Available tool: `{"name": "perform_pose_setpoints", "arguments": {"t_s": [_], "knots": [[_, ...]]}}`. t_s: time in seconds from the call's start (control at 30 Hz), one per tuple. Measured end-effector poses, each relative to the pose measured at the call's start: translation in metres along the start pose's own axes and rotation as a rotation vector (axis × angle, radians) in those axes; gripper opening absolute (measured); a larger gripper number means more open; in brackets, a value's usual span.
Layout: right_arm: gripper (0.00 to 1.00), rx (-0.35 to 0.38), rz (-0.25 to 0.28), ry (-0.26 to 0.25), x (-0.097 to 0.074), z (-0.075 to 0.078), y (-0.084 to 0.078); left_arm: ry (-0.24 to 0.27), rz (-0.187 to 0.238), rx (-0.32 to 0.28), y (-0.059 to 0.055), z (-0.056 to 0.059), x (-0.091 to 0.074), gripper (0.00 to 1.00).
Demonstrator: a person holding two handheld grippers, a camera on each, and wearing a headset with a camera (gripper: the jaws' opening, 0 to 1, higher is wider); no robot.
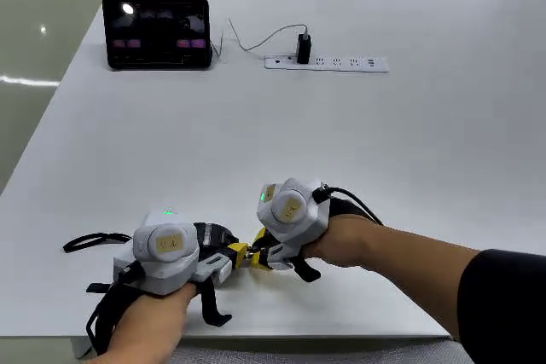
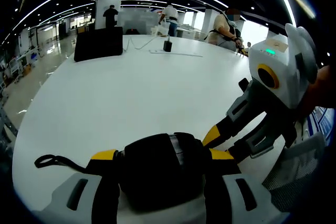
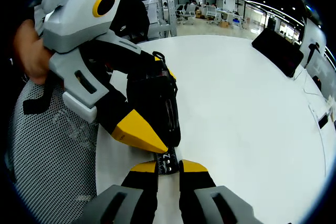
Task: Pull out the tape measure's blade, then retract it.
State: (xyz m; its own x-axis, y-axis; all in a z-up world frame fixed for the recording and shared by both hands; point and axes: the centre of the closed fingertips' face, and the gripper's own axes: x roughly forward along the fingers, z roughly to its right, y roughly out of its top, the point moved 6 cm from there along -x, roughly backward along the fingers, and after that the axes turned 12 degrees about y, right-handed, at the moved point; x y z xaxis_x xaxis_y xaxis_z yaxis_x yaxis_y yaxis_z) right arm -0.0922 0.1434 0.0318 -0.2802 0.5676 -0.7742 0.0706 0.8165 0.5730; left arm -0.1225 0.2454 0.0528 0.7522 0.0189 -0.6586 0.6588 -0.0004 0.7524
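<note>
While the left tongs (image 2: 163,156) clamp the black case of a tape measure (image 2: 160,179) between their yellow tips, the right tongs (image 3: 169,167) are pressed together on the end of the blade (image 3: 168,160). A short stretch of the blade, printed with markings, shows outside the case. The two pairs of tongs meet nose to nose just above the white surface (image 1: 384,142), close to its near edge. The tape measure lies on the surface between them. A black strap (image 2: 52,161) trails from the case across the surface on the side away from the right tongs. The person's left hand (image 1: 153,321) and right hand (image 1: 341,240) each grip one tool, the right forearm reaching in from the lower right of the head view. Well apart from the work, toward the far side of the surface, a dark tablet (image 1: 157,31) stands facing the person. Beside it lies a white power strip (image 1: 328,63) with a black charger (image 1: 304,45) plugged in, and a thin cable runs from the charger toward the tablet.
</note>
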Motion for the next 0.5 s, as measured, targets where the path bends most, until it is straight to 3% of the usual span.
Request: {"name": "perform_pose_setpoints", "arguments": {"t_s": [0.5], "knots": [[0.12,-0.015,0.015,0.007,0.0061,-0.0013,0.0086,-0.006,0.001,-0.011,-0.0007,-0.0005,0.0006,0.60]]}}
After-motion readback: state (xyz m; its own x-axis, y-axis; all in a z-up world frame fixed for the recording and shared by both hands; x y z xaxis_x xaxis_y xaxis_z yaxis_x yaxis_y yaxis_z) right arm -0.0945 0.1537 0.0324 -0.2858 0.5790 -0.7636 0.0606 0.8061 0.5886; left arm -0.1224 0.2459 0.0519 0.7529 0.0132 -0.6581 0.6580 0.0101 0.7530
